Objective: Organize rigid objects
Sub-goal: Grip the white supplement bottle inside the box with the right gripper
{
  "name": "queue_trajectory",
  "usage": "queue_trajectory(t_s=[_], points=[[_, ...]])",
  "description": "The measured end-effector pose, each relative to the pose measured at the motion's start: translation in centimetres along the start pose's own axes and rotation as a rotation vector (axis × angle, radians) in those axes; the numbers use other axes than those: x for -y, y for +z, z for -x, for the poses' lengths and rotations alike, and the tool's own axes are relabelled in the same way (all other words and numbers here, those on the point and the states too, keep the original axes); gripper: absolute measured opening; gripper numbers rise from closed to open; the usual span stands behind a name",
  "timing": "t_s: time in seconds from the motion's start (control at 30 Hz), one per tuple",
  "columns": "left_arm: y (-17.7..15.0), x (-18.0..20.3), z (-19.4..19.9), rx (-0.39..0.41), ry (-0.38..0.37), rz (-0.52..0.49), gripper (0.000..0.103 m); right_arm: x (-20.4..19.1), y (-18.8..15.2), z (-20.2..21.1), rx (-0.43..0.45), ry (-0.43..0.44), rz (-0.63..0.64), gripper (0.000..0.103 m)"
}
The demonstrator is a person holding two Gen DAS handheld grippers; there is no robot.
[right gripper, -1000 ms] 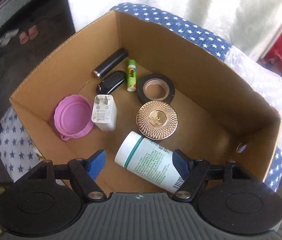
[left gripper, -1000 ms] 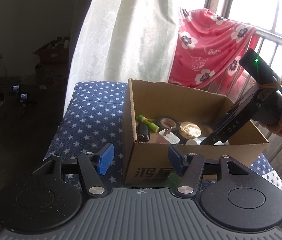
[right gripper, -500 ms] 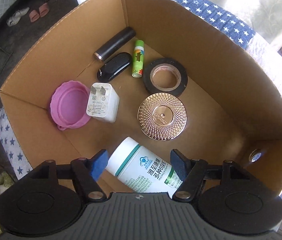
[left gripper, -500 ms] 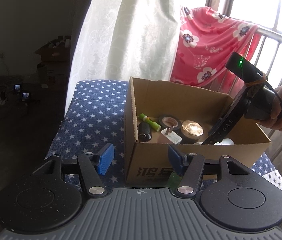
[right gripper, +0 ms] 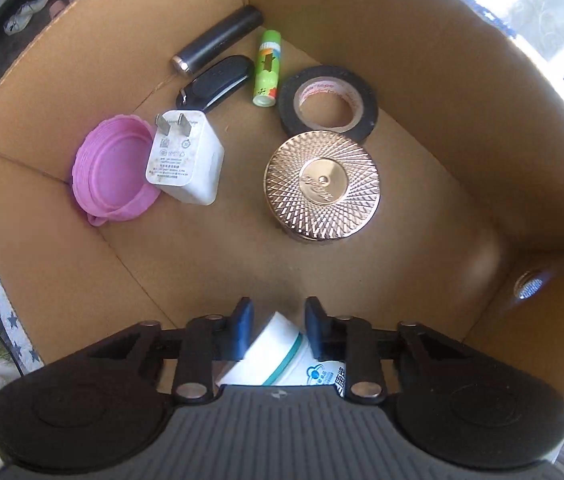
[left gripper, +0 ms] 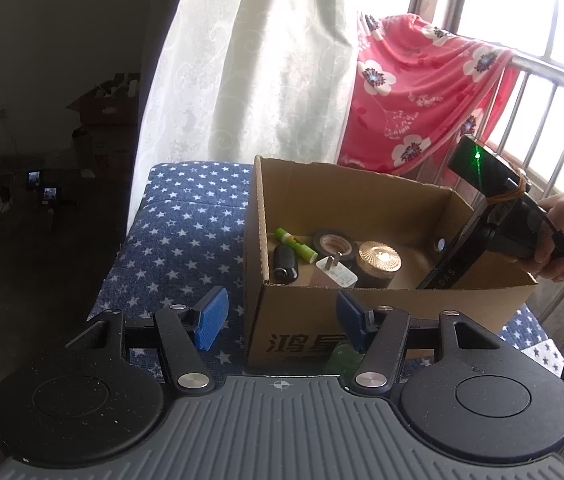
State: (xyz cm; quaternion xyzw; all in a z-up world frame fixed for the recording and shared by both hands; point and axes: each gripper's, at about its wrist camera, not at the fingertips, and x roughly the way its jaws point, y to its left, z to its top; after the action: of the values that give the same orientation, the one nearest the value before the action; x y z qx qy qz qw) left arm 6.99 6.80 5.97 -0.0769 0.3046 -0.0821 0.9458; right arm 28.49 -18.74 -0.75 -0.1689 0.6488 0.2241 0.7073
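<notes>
An open cardboard box (right gripper: pixel 442 80) holds a pink lid (right gripper: pixel 109 176), a white charger (right gripper: pixel 185 160), a gold-topped jar (right gripper: pixel 322 184), a black tape roll (right gripper: pixel 328 100), a green tube (right gripper: pixel 267 68), a black key fob (right gripper: pixel 221 78) and a dark cylinder (right gripper: pixel 217 42). My right gripper (right gripper: pixel 277 320) points down into the box, its jaws closing to a narrow gap. A white bottle (right gripper: pixel 277 356) with a teal band lies on the box floor under them, wider than the gap and not pinched. My left gripper (left gripper: pixel 277 320) stands open and empty before the box (left gripper: pixel 362 196).
The box sits on a blue star-print cushion (left gripper: pixel 185 232). A white curtain (left gripper: pixel 261 80) and a red flowered cloth (left gripper: pixel 422 100) on a metal railing hang behind. A hand (left gripper: pixel 562 216) holds the right gripper's handle. Something green (left gripper: pixel 342 356) lies by the box's front.
My right gripper sank deeper into the box and its jaws drew together from wide apart. The white bottle slid back under the gripper. The left gripper did not move.
</notes>
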Motion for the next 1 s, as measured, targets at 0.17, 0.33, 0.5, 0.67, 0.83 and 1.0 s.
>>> queue_trajectory(t_s=[0.17, 0.33, 0.5, 0.67, 0.83, 1.0], points=[[-0.2, 0.6, 0.0, -0.002, -0.015, -0.018, 0.06, 0.8, -1.2, 3.5, 0.092, 0.019, -0.007, 0.023], [-0.5, 0.5, 0.1, -0.007, -0.017, -0.01, 0.06, 1.8, -1.4, 5.3, 0.106, 0.033, -0.023, 0.067], [-0.6, 0.1, 0.0, -0.016, -0.006, 0.001, 0.06, 2.0, -2.0, 3.1, 0.015, 0.053, 0.014, 0.067], [-0.5, -0.3, -0.2, -0.012, 0.002, 0.008, 0.06, 2.9, -1.9, 2.4, -0.051, 0.09, 0.037, 0.073], [0.0, -0.1, -0.5, -0.009, -0.004, 0.0, 0.06, 3.5, -1.7, 2.0, -0.031, 0.118, 0.028, 0.072], [0.1, 0.2, -0.7, -0.009, 0.0, -0.014, 0.06, 4.6, -1.6, 1.5, -0.021, 0.157, -0.002, 0.072]])
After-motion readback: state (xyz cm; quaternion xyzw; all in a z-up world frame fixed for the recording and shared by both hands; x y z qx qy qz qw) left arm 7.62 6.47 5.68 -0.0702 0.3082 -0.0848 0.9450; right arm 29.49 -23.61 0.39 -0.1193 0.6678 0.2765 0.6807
